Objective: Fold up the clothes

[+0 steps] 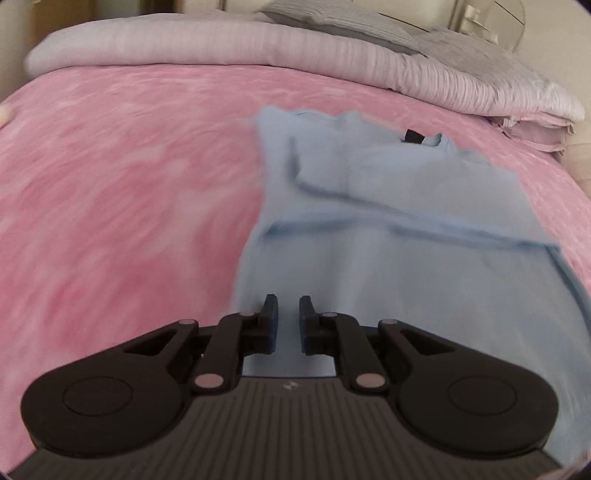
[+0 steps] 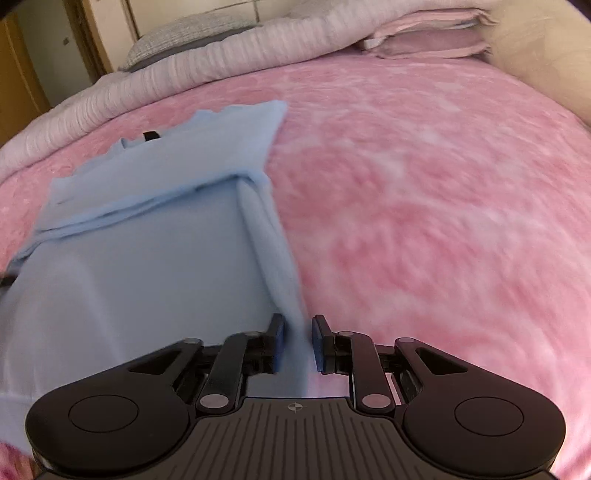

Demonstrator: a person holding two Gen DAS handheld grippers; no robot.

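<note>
Blue shirt (image 1: 388, 221) lies on pink blanket (image 1: 129, 184), long axis 6 to 12 o'clock, collar at 12. Left gripper (image 1: 288, 317) and right gripper (image 2: 298, 341): jaws partly open w/ hem cloth between, grip unclear.

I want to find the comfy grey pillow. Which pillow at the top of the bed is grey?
The textured grey pillow lying on the rolled pale striped duvet; the stacked flat pillows in the corner are pink.

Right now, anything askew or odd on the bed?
Mostly tidy. The light blue shirt lies partly folded on the pink blanket, but its folded-in layers sit slanted, with uneven edges near the collar. A small black tag sticks out there. Both the left tool and right tool are open over its near corners.
</note>
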